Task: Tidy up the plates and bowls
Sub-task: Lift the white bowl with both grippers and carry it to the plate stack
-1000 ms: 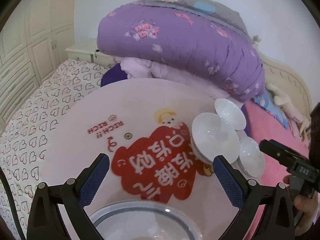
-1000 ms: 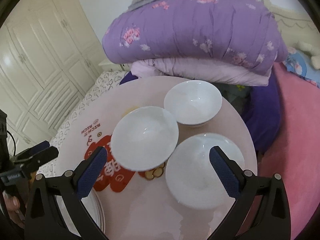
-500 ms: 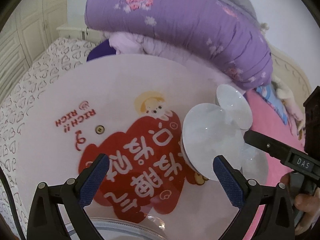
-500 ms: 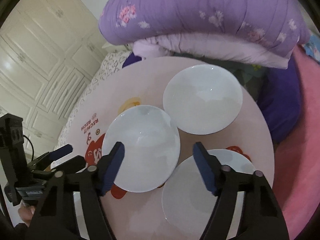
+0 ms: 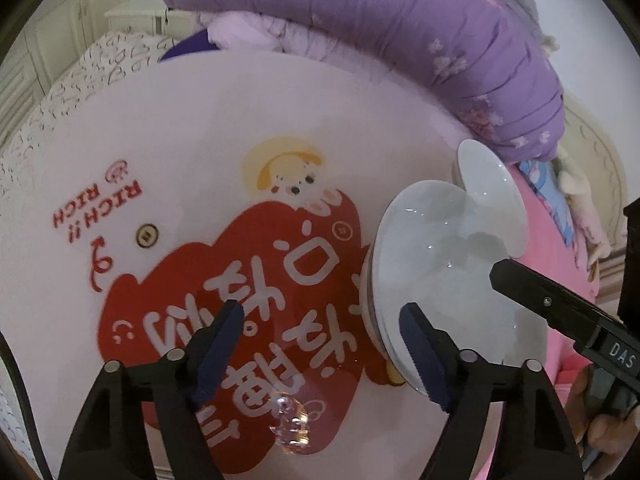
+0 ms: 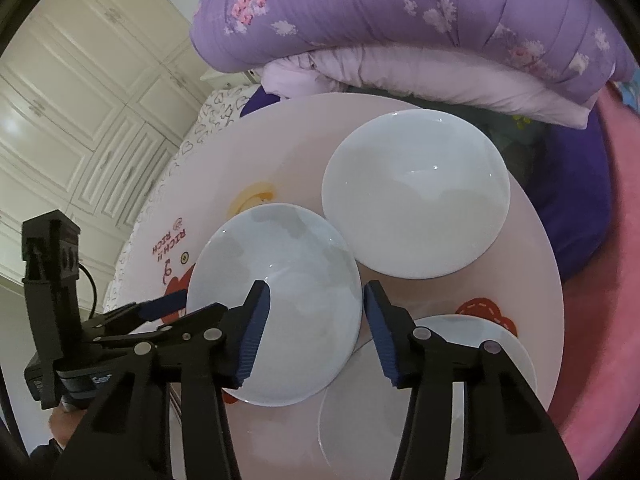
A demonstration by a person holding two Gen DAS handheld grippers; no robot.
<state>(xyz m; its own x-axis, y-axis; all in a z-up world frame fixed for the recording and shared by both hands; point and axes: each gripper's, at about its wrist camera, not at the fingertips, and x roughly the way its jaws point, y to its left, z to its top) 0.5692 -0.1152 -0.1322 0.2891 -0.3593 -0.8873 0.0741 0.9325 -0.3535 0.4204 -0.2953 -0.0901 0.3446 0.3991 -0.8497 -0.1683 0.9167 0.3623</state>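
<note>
Three white bowls [image 6: 276, 304] clustered near table [image 6: 288, 140] edge. Both grippers, left gripper [image 5: 320, 340] and right gripper [image 6: 314, 332], jaws just narrowing, half-open astride nearest rim, unclamped. Risk: glazed rim slipping, knocking neighbouring bowl [image 6: 416, 196].

A purple quilt [image 6: 420, 20] lies beside the round table [image 5: 224, 128].

Cream panelled wardrobe doors [image 6: 72, 92] stand beside a bed piled with a purple floral quilt [image 6: 400, 12].
</note>
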